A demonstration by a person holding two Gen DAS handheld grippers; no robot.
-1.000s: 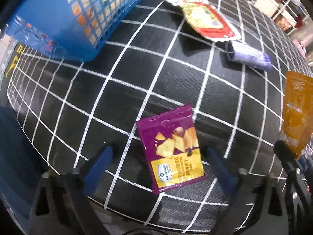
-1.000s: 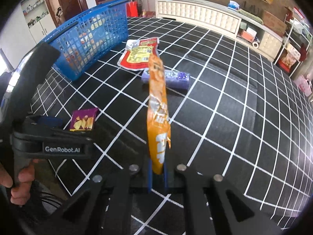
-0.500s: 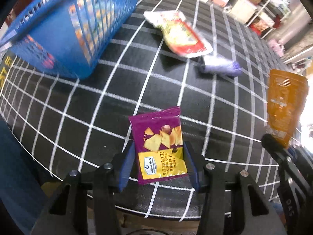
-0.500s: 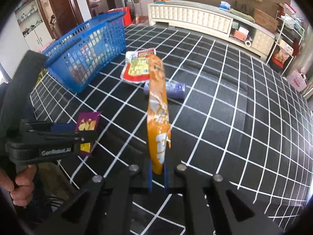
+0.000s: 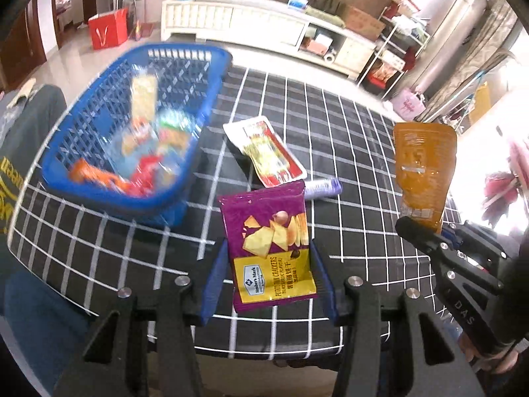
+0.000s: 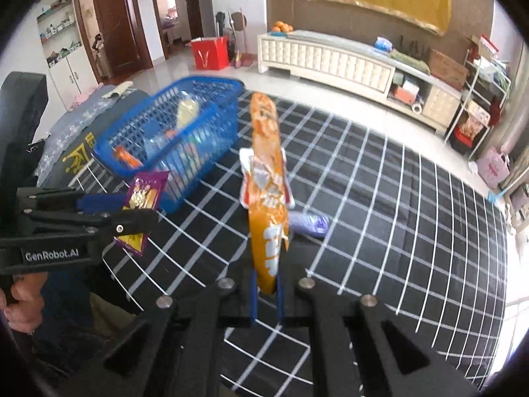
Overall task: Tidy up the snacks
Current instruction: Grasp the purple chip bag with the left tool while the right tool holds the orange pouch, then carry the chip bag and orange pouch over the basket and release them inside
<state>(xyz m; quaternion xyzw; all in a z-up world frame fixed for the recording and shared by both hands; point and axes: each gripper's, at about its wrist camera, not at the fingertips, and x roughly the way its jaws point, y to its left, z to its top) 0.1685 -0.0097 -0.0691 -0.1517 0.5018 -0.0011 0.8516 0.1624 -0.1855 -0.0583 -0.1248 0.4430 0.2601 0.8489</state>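
Observation:
My left gripper (image 5: 266, 276) is shut on a purple and yellow cracker packet (image 5: 269, 248), held in the air above the black grid cloth; the same packet (image 6: 142, 210) shows in the right wrist view. An upright orange snack pouch (image 6: 267, 195) is clamped in my right gripper (image 6: 266, 292), and that pouch (image 5: 423, 168) appears at the right of the left wrist view. The blue basket (image 5: 109, 195) stands at the left, with several snacks inside. A red and yellow packet (image 5: 267, 152) and a purple roll (image 5: 322, 187) lie flat on the cloth.
The black cloth with white grid lines (image 6: 396, 218) stretches away to the right. A person's hand (image 6: 20, 301) grips the left tool's handle. A white sideboard (image 6: 330, 59) and a red bag (image 6: 210, 53) stand on the floor beyond the table.
My left gripper closed on the purple cracker packet and lifted it off the cloth, tilting up so the basket's inside shows. The right gripper kept hold of the orange pouch and rose too.

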